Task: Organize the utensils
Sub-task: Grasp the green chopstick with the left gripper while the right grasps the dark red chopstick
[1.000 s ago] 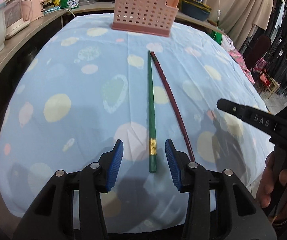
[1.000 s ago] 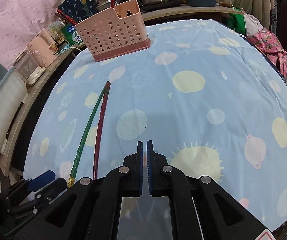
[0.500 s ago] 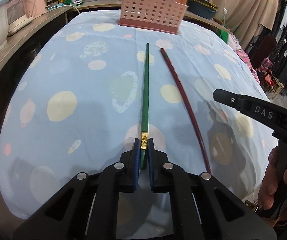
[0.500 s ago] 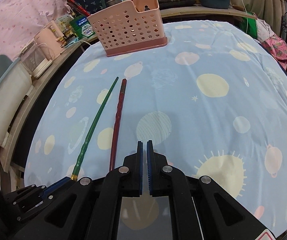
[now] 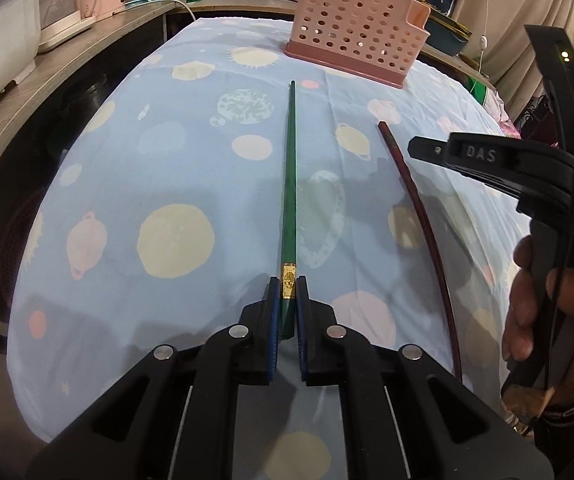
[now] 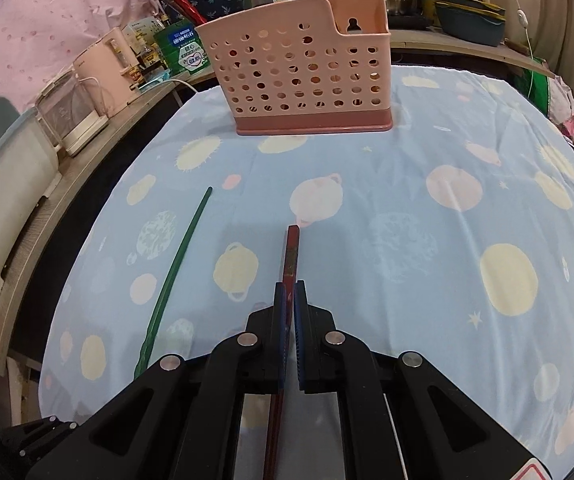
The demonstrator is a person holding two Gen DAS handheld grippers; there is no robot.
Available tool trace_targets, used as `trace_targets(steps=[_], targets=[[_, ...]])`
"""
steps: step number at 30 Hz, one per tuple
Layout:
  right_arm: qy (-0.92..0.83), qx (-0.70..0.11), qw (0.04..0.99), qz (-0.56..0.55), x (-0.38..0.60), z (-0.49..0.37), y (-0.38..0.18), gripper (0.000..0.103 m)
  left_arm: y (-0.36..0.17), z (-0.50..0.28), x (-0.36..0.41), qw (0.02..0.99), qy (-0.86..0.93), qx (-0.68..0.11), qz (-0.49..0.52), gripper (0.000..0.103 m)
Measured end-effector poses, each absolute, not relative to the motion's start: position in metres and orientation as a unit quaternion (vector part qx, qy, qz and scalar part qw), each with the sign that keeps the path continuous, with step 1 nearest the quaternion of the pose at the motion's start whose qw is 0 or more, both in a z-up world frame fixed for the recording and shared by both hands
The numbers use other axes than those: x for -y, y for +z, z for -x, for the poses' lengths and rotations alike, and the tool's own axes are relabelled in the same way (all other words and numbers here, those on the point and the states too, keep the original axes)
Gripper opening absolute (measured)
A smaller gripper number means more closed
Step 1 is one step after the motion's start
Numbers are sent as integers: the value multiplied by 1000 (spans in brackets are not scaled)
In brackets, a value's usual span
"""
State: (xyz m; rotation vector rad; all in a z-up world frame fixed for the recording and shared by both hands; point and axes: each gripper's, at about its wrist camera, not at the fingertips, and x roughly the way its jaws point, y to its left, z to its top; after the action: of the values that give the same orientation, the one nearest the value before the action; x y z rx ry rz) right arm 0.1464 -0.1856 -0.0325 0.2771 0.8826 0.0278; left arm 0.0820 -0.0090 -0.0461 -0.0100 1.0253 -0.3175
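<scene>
**A:** Left wrist view first. What has the left claw (image 5: 287, 300) got?

**B:** It is clamped on the green chopstick (image 5: 290, 184), pads on the thick end just behind the gold band. I'd say it's gripped there so the thin tip leads: the stick points up the table (image 5: 127, 184) towards the pink holder (image 5: 351, 32) at the far edge. I can't tell whether the tip is off the cloth.

**A:** And on the right of that view?

**B:** The dark red chopstick (image 5: 419, 204) lies flat on the cloth, well apart from the green one. The right claw (image 5: 419, 148), carried by a hand (image 5: 539, 312), hangs over its far half and looks clear of it.

**A:** Now the right wrist view.

**B:** The right claw's pads are pressed together with nothing between them. The red stick runs along the cloth beneath it and shows through the frame below, so the claw seems lined up along the stick, ready for a pick. It would have to open first. The green stick slants off to the left, and the holder stands upright straight ahead.

**A:** Counts?

**B:** Two chopsticks on the table, one green and one red. One holder, two claws. Red and green sticks rise behind the holder, but I can't tell whether they stand in it.
</scene>
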Motion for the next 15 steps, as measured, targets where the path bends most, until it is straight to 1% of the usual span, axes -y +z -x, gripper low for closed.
trace_targets(steps=[4,7,13,15], targets=[[11,-430,892,-135,184,-162,-36,14,-46,-86,9,859,-152,-489,5,7],[11,-433,891,-132,182,-170,-39,16,-46,-87,9,859,-152,-490,5,7],[7,-443,888,-123,178,-179,-47,17,-46,-86,9,859,-151,-489,2,7],[5,-441,890,-116,176,-179,-47,14,-46,-86,9,859,-150,-490,0,7]])
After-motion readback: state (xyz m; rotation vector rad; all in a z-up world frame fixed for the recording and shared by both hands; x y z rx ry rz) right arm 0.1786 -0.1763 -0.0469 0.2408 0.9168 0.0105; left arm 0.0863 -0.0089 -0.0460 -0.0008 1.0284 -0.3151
